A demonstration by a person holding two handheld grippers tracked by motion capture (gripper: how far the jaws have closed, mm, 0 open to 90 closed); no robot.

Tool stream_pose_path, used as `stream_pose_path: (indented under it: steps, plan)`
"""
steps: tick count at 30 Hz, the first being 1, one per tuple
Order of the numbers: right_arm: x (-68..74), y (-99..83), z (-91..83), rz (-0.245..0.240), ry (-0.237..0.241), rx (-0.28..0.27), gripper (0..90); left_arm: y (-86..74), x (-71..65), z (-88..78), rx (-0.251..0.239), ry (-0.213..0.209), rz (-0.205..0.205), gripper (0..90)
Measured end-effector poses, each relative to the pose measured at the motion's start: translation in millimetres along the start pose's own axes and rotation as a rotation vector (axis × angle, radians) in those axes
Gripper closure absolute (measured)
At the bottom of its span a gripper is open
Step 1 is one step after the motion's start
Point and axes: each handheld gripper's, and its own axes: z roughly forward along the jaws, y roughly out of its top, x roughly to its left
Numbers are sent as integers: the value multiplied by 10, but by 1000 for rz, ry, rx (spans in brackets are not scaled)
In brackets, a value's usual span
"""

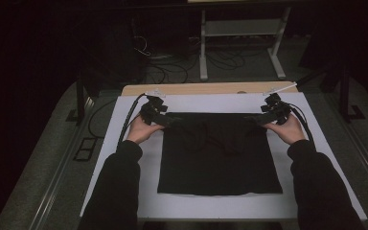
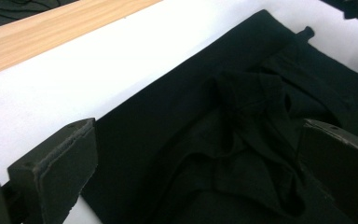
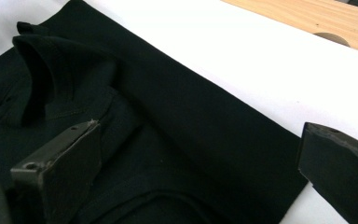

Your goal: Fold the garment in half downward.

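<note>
Desk [image 1: 124, 143]: white top, with a light wooden strip [image 1: 206, 88] along the far edge. It sits in a dark room; grey floor at both sides, a pale metal frame [image 1: 242, 33] and loose cables [image 1: 172, 72] beyond the far edge.

Black garment [image 1: 220, 163]: lies spread in the middle of the desk as a roughly square folded shape, nearer edge straight and flat. Upper part rumpled, with a collar-like fold [image 2: 256, 102] standing up among the creases near the far edge. White desk surface shows on all four sides of it.

Person's forearms in dark sleeves [image 1: 117, 187] come in from the near side, one hand at each far corner of the garment.

Left tool [image 1: 165, 120]: at the far left corner of the garment. In the left gripper view its two jaws stand wide apart, garment lying between and below them, nothing pinched.

Right tool [image 1: 258, 119]: at the far right corner. In the right gripper view the jaws are likewise spread wide, the garment's corner edge and white desk between them, nothing gripped.

Black cables [image 1: 127, 120] trail from each tool down along the desk sides.
</note>
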Motion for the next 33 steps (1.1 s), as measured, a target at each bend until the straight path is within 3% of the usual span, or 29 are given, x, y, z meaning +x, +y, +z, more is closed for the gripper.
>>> stream_pose_path:
  steps: [6, 13, 18, 22, 28, 30, 33]
  plan:
    - [49, 7, 75, -6, 16, -3, 0, -5, -72, 122, 18, -24, 9, 0]
    - [118, 4, 143, -23, 33, 4, 0, -11, -138, 205, 1, -46, 10, 0]
    - [157, 2, 177, -34, 45, 4, 0, -30, -124, 231, 5, -97, -10, 0]
    - [187, -5, 205, -38, 55, 5, 0, -52, -144, 242, 0, -83, 8, 0]
    - [235, -1, 279, -45, 60, 15, 0, -54, -181, 290, -13, -95, 26, 0]
    - [240, 4, 301, -43, 61, 15, 2, -45, -195, 297, -35, -92, 48, 18]
    - [237, -3, 324, -42, 67, 17, 15, -37, -231, 324, -66, -96, 44, 61]
